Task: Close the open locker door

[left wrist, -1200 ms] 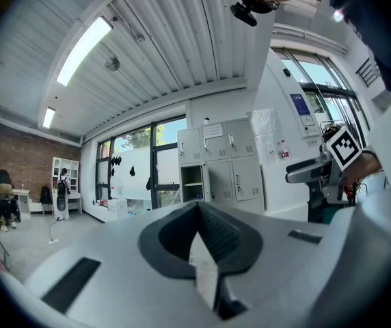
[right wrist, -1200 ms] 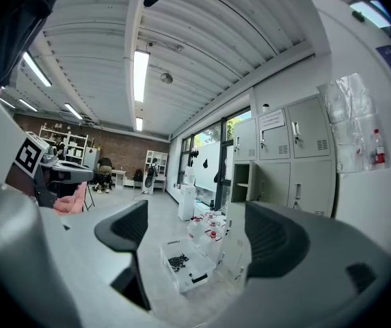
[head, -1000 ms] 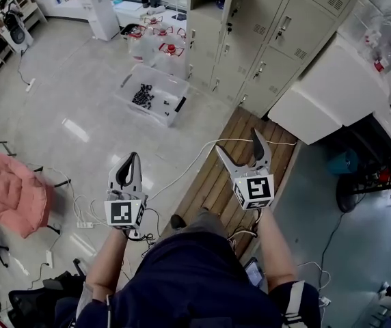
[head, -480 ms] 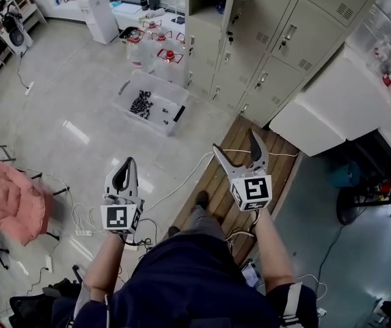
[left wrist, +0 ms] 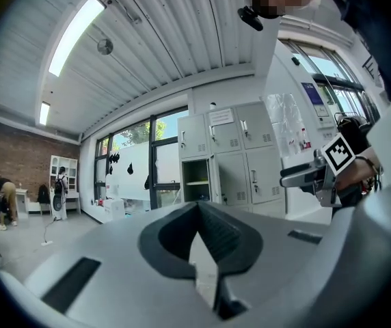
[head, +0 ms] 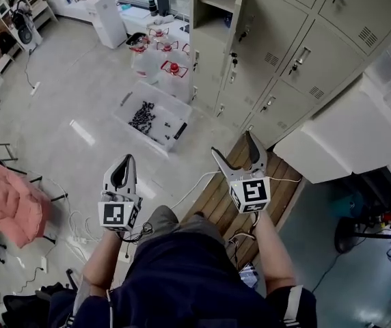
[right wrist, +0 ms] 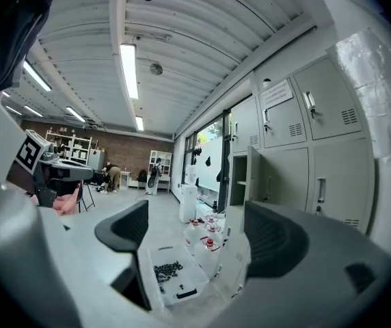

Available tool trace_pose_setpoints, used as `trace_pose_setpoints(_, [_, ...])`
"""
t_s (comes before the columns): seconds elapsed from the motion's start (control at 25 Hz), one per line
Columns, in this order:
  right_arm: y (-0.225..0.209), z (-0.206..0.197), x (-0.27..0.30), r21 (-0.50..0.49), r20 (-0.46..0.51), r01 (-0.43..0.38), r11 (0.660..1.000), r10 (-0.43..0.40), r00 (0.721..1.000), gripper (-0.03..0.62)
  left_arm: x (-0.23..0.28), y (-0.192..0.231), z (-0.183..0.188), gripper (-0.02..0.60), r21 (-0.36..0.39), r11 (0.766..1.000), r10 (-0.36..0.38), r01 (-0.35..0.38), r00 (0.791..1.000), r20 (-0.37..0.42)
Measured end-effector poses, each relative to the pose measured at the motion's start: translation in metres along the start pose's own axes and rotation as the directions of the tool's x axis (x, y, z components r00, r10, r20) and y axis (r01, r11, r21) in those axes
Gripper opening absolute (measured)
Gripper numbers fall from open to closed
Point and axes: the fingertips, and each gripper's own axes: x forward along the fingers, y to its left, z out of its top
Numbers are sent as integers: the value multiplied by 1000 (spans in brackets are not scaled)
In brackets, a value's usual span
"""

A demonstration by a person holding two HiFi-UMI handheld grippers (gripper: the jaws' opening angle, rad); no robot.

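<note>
A bank of beige lockers (head: 298, 53) fills the head view's upper right. One compartment (head: 214, 4) at its left end stands open, its door (head: 237, 16) swung out toward me, edge-on. My left gripper (head: 124, 162) is held low at the left, shut and empty. My right gripper (head: 234, 149) is open and empty, aimed at the lockers from some distance. The left gripper view shows its jaws (left wrist: 197, 210) closed together and the open compartment (left wrist: 197, 183) straight ahead. Between the right gripper's (right wrist: 195, 234) spread jaws is floor; the open door (right wrist: 253, 176) stands above them.
A clear bin of black parts (head: 156, 120) and water jugs (head: 171, 67) sit on the floor left of the lockers. A wooden platform (head: 212, 197) lies underfoot with cables (head: 189, 183) beside it. A white cabinet (head: 339, 139) stands right, a pink chair (head: 11, 200) far left.
The person has stepped toward the lockers, which now sit lower and larger in the head view. Both grippers keep their pose: left shut, right open.
</note>
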Motion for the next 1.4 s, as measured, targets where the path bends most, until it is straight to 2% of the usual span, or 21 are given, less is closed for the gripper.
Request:
trace_pose_setpoints(0.28, [-33, -12, 51, -11, 48, 20, 1000, -19, 999, 445, 82, 0, -25, 3, 7, 996, -91, 91, 995, 35])
trace_pose_setpoints(0.56, [-61, -28, 123, 16, 77, 107, 994, -108, 991, 431, 183, 39, -72, 3, 11, 979, -203, 203, 979, 20])
trace_pose_setpoints(0.76, [-80, -6, 196, 15, 66, 176, 984, -176, 982, 418, 255, 88, -67, 3, 25, 960, -279, 279, 960, 5])
trace_pose_setpoints(0.84, [-94, 5, 218, 26, 76, 220, 975, -221, 972, 414, 285, 99, -61, 3, 38, 944, -328, 327, 944, 18])
trace_pose_setpoints(0.96, [-112, 10, 245, 38, 73, 279, 960, -281, 957, 413, 324, 112, -54, 3, 19, 921, -391, 390, 919, 54])
trace_pose_setpoints(1.16, [-140, 12, 279, 32, 62, 313, 949, -315, 947, 396, 374, 117, -52, 3, 19, 888, -459, 459, 886, 70])
trace_pose_setpoints(1.32, [-170, 11, 296, 62, 68, 323, 944, -327, 943, 378, 397, 118, -53, 3, 0, 886, -463, 464, 884, 71])
trace_pose_setpoints(1.4, [-184, 8, 303, 73, 67, 312, 947, -317, 946, 370, 405, 120, -57, 3, 17, 887, -462, 462, 885, 58])
